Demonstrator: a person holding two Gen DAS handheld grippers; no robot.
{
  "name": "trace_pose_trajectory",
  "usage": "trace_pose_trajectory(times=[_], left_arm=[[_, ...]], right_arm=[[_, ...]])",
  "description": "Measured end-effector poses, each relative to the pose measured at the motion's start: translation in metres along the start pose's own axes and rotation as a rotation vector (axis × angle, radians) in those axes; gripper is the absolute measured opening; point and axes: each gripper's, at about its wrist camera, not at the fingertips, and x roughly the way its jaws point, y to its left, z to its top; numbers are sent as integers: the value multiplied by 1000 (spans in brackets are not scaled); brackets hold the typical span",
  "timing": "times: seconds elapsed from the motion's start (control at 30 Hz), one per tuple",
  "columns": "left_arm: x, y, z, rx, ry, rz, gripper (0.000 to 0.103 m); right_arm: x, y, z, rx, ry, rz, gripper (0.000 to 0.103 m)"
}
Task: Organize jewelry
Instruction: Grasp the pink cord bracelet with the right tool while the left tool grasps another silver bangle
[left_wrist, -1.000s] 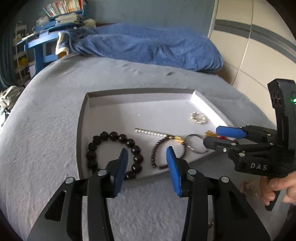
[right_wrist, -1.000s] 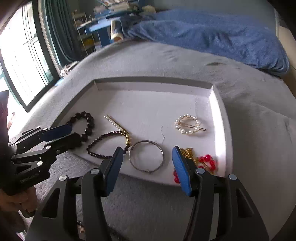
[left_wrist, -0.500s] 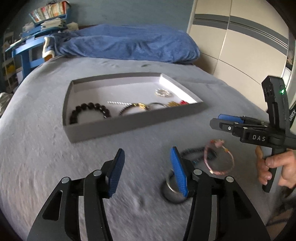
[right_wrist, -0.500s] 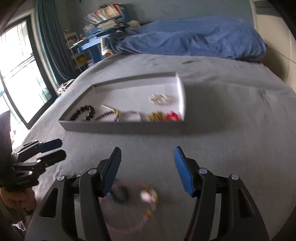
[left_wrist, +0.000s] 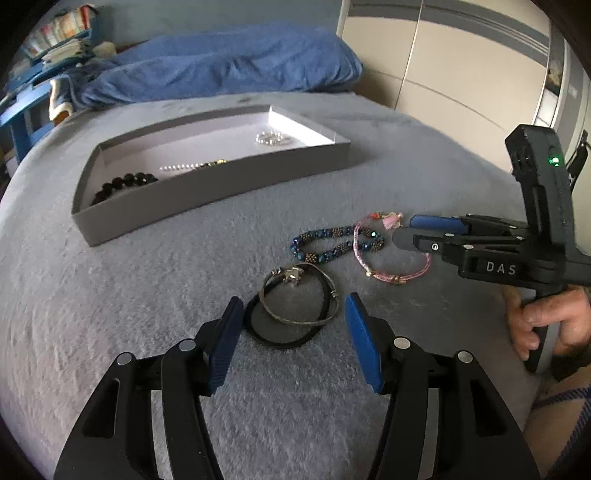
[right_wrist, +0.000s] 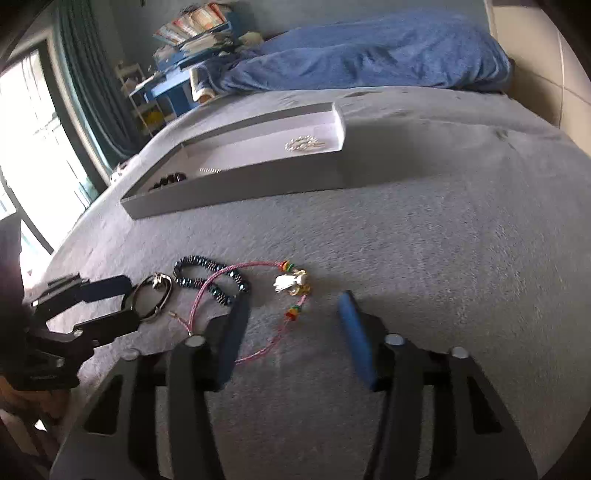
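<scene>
Loose jewelry lies on the grey bed cover (left_wrist: 110, 314), near the front edge, well apart from the grey tray (left_wrist: 207, 192). Pink cord bracelet (left_wrist: 391, 254) lies flat as an open loop, its tassel end toward the tray; in the right wrist view its long axis runs from near the camera out toward the tray. Dark blue beaded bracelet (left_wrist: 328, 242) lies just left of it, overlapping the pink loop, long axis across the bed. Silver bangle with a star charm (left_wrist: 299, 295) rests on a black band (left_wrist: 273, 336), both flat and roughly round.

Left tool (left_wrist: 291, 332): jaws apart, just been opening, bangle and black band lie between the blue pads, not pressed. Right tool (right_wrist: 291, 332): jaws apart, just been closing, the near part of the pink cord lies between the pads, no grip visible.

The tray sits further back toward the blue duvet (left_wrist: 221, 62), long axis across the bed. Inside it: black bead bracelet (left_wrist: 125, 182) at the left end, pearl strand (left_wrist: 184, 166) in the middle, small pearl ring piece (left_wrist: 271, 138) toward the right back corner. Open bed cover on all sides of the loose pieces, wide free stretch to the right in the right wrist view.

"DAS" reads on the right tool body; a green light glows above it.
</scene>
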Motion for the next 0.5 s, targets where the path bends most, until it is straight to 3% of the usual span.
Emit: trace_pose_trajectory(times=[0.4,0.5], left_arm=[[18,-13,12,85,48,44,63],[22,-15,14,99,56,57,62]], right_arm=[[-1,-3,-5,6,8,-3,37],[0,-1,-5,-2,12,-3,30]])
